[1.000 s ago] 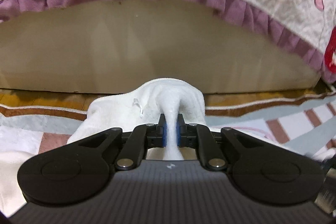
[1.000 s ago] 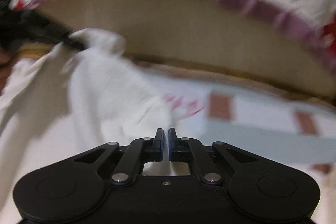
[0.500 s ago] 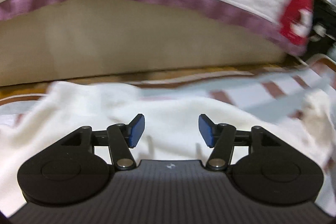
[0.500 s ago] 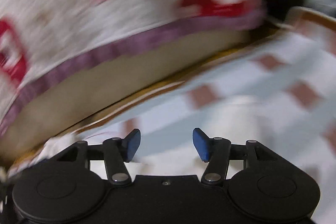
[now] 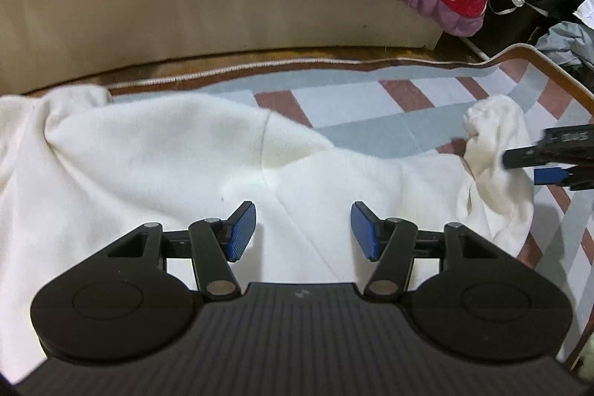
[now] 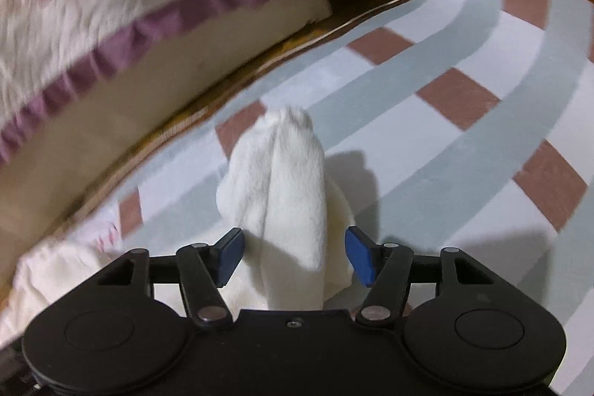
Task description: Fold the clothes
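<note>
The left wrist view shows the whole white garment (image 5: 178, 151) spread flat on the checked mat (image 5: 371, 114), with the right gripper (image 5: 549, 162) poking in at 3 o'clock. The right wrist view shows only one bunched white end (image 6: 282, 195), standing up like a little hill. The left gripper (image 5: 303, 229) has its jaws released, with the cloth lying under them. The right gripper's jaws are opening. The bunched end sits between them, and the blue pads (image 6: 229, 253) do not squeeze it.
</note>
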A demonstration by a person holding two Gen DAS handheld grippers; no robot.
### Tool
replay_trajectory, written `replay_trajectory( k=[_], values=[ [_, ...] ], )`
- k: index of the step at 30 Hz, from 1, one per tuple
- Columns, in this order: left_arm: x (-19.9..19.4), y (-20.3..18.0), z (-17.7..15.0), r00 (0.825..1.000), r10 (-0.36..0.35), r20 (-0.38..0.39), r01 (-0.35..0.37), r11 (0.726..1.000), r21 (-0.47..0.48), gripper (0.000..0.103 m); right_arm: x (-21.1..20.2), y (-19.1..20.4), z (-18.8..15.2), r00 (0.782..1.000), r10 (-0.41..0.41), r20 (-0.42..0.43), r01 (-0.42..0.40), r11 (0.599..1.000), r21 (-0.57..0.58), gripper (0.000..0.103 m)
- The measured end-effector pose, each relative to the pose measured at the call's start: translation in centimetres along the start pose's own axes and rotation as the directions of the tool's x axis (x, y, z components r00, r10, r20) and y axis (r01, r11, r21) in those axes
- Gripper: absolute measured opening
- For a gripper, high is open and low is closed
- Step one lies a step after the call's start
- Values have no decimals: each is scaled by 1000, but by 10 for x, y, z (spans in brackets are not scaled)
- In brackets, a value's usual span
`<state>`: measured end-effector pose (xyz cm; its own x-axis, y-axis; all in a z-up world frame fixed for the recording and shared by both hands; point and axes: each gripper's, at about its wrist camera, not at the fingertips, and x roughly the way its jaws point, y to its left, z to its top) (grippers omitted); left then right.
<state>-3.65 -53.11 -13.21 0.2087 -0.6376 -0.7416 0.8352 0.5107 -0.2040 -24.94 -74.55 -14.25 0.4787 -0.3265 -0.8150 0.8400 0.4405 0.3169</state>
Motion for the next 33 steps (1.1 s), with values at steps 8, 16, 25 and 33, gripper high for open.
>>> replay_trajectory(
  k=[8,16,25,33],
  values=[
    [7,-2,-11,1000,3,-22,-3,1000,1,56,28,12,9,997,-27,73,29,999,-23,21],
    [3,4,-24,999,-49,-3,49,998,-30,58,-99,-34,23,762,235,603,-269,963,-35,17],
    [11,-16,-34,994,-57,-90,59,998,25,59,-9,-151,-2,964,-230,133,78,726,683,51],
    [2,-48,-27,983,-175,-61,180,978,107,63,-26,-135,16,962,-65,265,-114,787,606,60]
  ],
)
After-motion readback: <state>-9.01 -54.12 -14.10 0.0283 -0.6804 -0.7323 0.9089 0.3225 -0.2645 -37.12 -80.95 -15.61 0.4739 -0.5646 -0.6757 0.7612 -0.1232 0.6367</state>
